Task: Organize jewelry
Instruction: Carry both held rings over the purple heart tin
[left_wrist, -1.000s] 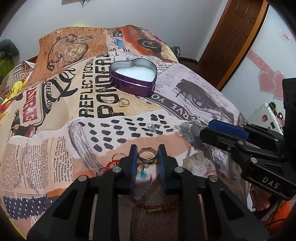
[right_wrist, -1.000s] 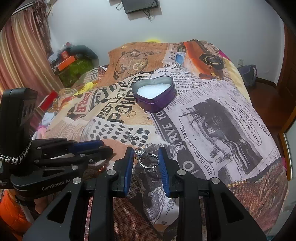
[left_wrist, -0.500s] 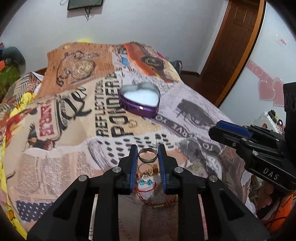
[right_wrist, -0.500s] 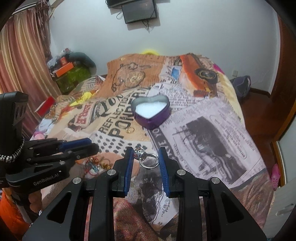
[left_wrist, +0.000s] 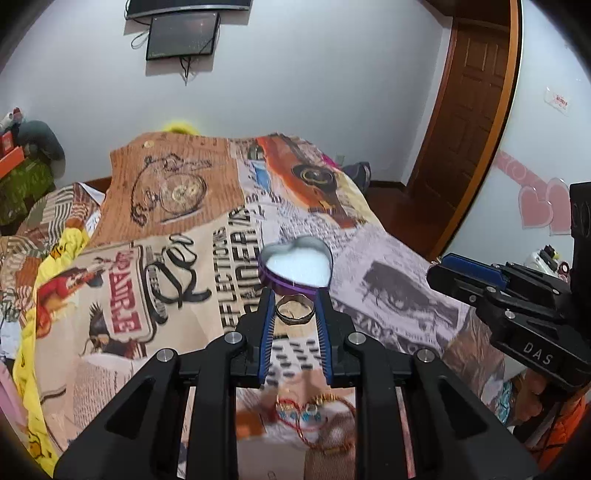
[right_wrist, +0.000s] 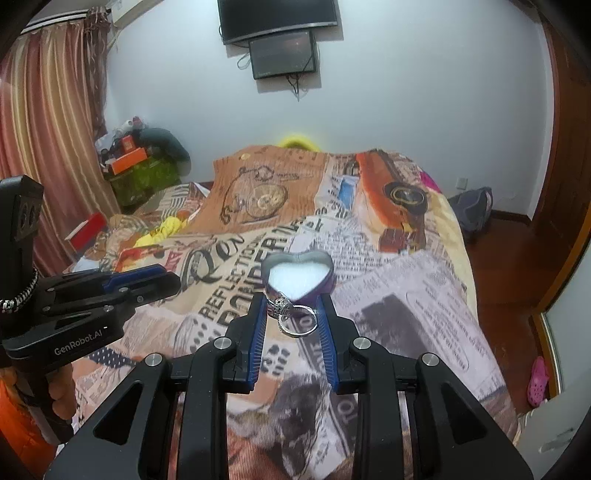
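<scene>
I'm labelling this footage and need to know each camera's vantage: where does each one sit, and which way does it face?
Left wrist: sits on the left claw, looking down along its fingers over the printed bedspread to the heart-shaped tin; the claw grips a plain ring; the right claw shows at right.
Right wrist: sits on the right claw, facing the same way; it grips a stone-set ring; the left claw shows at left, fingers under it.
Shared: tin, bedspread, wall screen.
</scene>
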